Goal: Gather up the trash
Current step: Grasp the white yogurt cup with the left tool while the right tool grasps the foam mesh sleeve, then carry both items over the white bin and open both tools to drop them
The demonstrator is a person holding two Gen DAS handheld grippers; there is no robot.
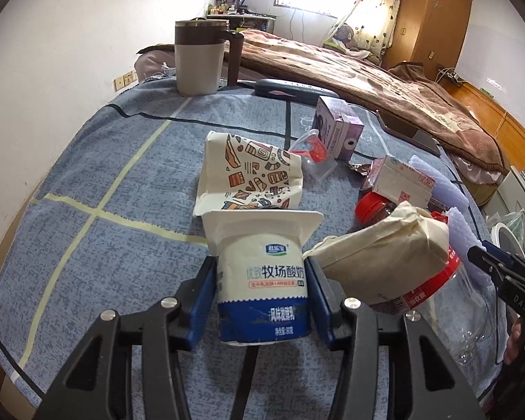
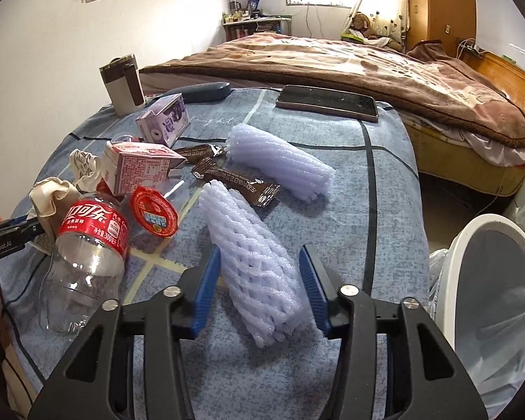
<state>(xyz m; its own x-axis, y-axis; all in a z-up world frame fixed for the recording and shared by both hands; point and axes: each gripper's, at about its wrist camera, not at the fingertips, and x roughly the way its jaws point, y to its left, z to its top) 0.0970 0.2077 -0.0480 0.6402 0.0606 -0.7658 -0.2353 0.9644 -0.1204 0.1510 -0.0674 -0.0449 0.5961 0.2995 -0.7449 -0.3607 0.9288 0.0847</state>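
Yogurt cup (image 1: 264,280) before paper cup (image 1: 252,171) — bottle (image 1: 448,297) right.

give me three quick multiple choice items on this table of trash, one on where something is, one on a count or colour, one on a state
1. Where is the phone?
A. at the table's far edge, near the bed
B. inside the bin
C. under the cola bottle

2. How many foam fruit nets lie on the cloth?
A. one
B. two
C. four

3. How does the cola bottle stand?
A. upright, full
B. lying on its side, empty
C. crushed flat

Answers:
1 A, it lies flat on the blue cloth by the brown blanket.
2 B, one foam net sits between the right claw's pads, another foam net beyond it.
3 B, its clear body shows nothing inside and it rests sideways.
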